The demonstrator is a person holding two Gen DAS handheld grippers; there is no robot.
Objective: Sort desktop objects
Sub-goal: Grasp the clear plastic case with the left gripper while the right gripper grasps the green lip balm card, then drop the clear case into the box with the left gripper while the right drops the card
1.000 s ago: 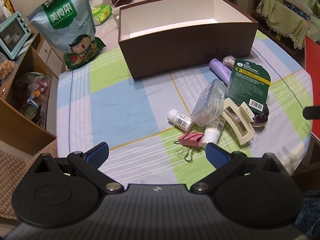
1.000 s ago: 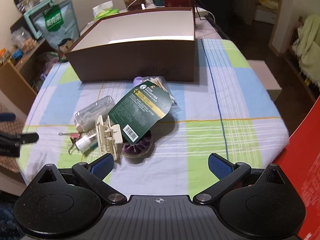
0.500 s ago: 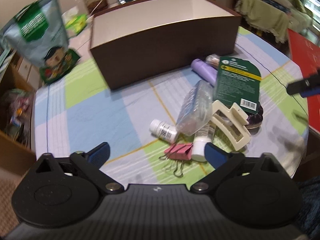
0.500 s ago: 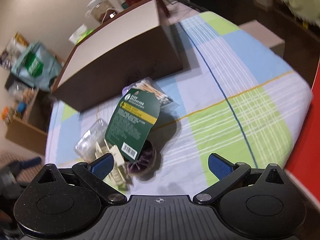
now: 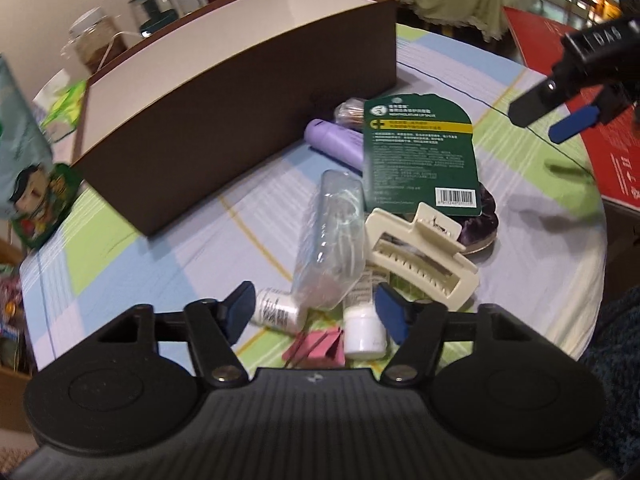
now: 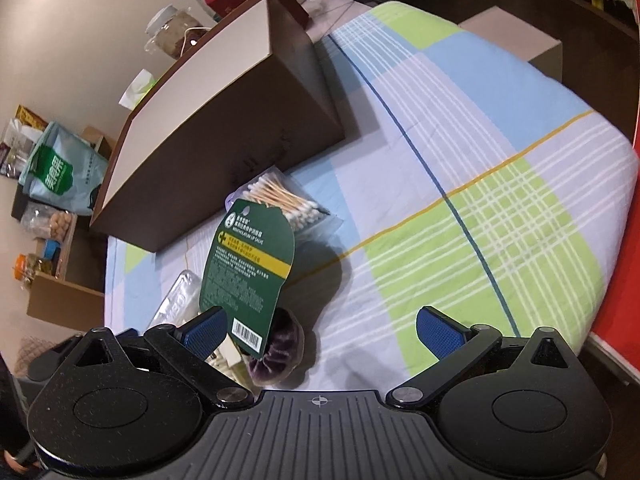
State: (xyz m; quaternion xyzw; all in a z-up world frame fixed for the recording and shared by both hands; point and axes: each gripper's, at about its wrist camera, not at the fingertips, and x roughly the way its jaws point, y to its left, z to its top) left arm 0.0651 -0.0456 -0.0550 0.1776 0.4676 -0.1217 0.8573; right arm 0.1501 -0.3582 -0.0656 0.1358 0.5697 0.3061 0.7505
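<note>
"MENTHOLATUM LIP SALVE" on green card (image 6: 250, 268)

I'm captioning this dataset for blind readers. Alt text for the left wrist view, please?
The open left gripper hovers low over a pile: clear bottle, cream hair clip, green card. A brown box stands behind; the right gripper hangs at upper right.
</note>
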